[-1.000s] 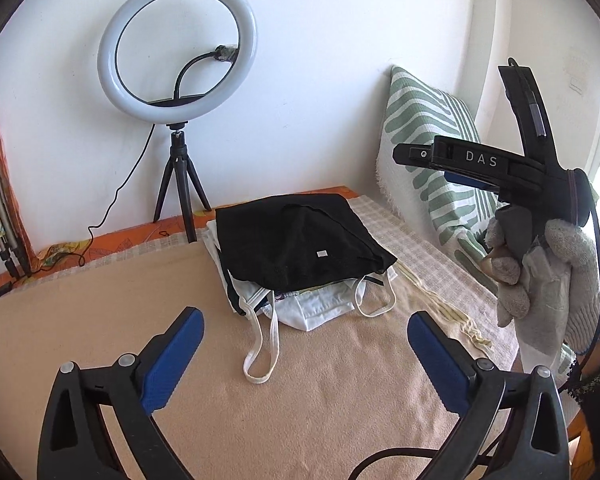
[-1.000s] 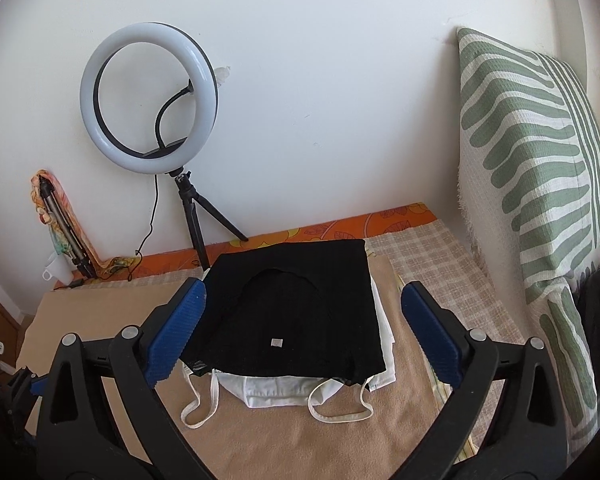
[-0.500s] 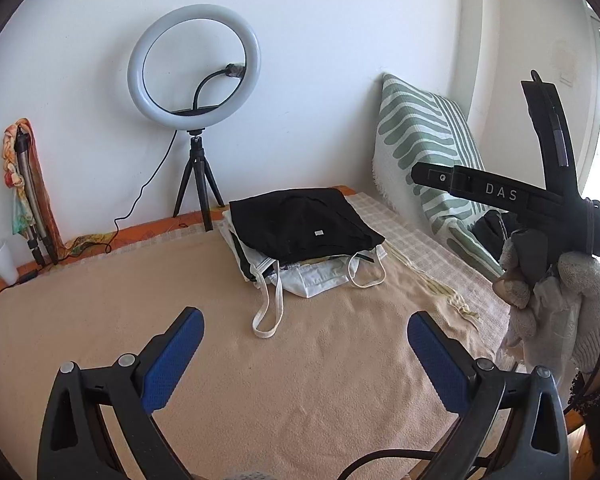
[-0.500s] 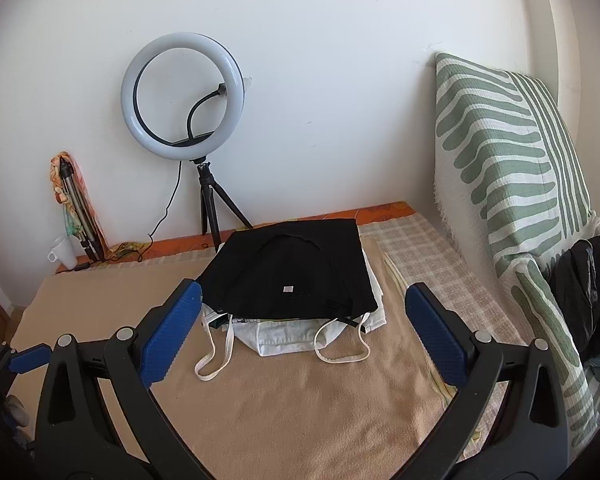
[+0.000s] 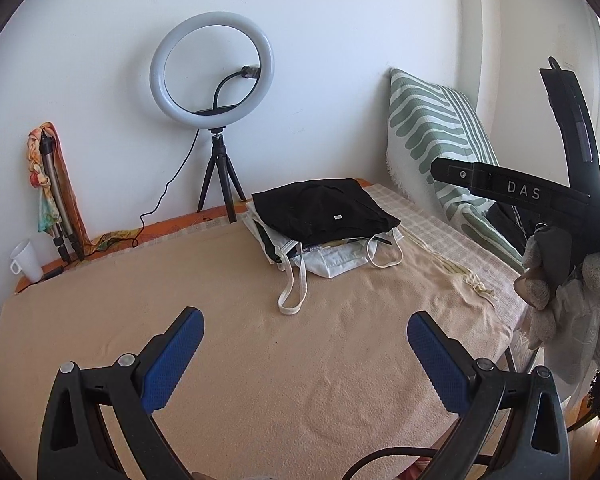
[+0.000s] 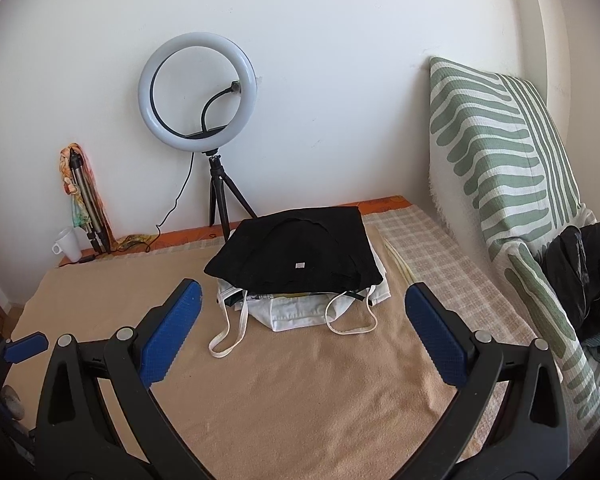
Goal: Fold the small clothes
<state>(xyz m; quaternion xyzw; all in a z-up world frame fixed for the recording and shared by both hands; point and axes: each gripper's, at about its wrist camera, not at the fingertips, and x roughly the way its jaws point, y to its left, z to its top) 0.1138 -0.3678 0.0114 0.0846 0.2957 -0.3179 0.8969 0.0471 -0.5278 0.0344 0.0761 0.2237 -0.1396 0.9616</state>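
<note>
A round white ring light [image 6: 196,90] on its black tripod stands at the wall, white plastic mug [image 6: 68,243] far left, green-striped cushion [image 6: 504,168] right, perhaps leaning.

A small stack of folded clothes [image 6: 300,276] sits at the centre of the frame on a tan blanket [image 6: 300,392], toward the far edge near the wall. A black garment [image 6: 296,254] lies folded flat on top, roughly square, its neckline curve showing and a small pale tag [image 6: 299,266] near its front edge. Beneath it, white garments [image 6: 300,312] poke out at the front and sides, with a sliver of yellow between layers. Two white strap loops [image 6: 228,340] trail off the stack onto the blanket, the longer at lower left, the shorter at lower right.
</note>
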